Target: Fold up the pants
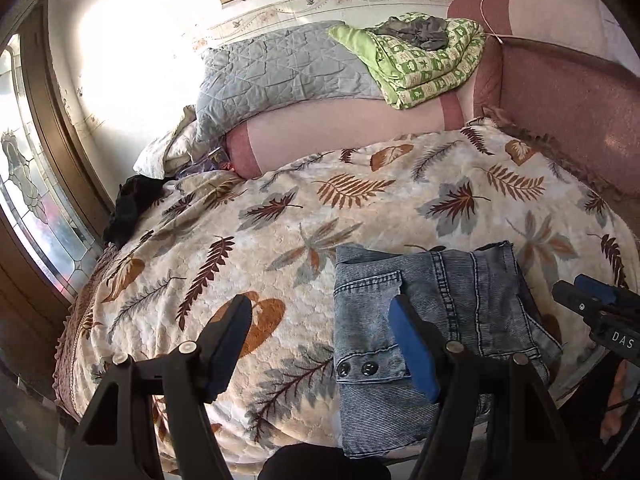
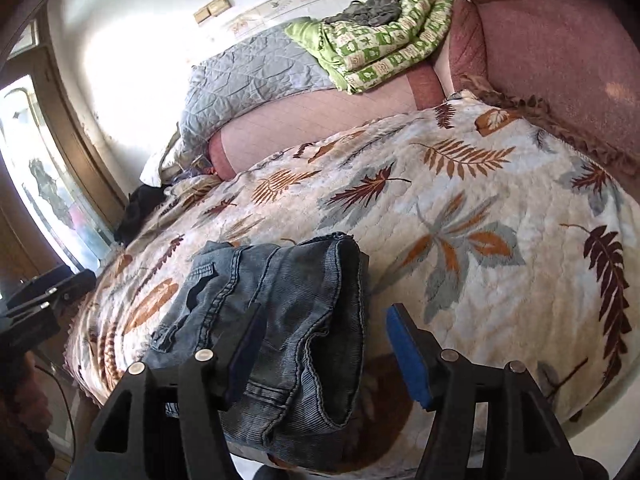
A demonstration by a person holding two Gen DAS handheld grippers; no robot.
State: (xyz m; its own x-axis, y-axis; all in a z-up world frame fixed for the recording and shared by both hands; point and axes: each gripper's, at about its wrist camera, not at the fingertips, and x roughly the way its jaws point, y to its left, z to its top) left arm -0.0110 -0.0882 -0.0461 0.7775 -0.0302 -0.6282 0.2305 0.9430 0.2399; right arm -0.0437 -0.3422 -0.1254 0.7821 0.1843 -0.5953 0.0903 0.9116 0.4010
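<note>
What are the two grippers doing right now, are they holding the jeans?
Left gripper: open, holding nothing.
Right gripper: open, jeans lie released on the blanket.

surface: leaf-print blanket (image 1: pixel 360 208) | on it: folded denim pants (image 1: pixel 432 312), near front edge

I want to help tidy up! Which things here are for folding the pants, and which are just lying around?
For the job:
- folded denim pants
- left gripper, open
- right gripper, open
- leaf-print blanket the pants lie on

Just lying about:
- green patterned quilt
- grey quilted cover
- grey cloth on the quilt
- dark bundle at the blanket's edge
</note>
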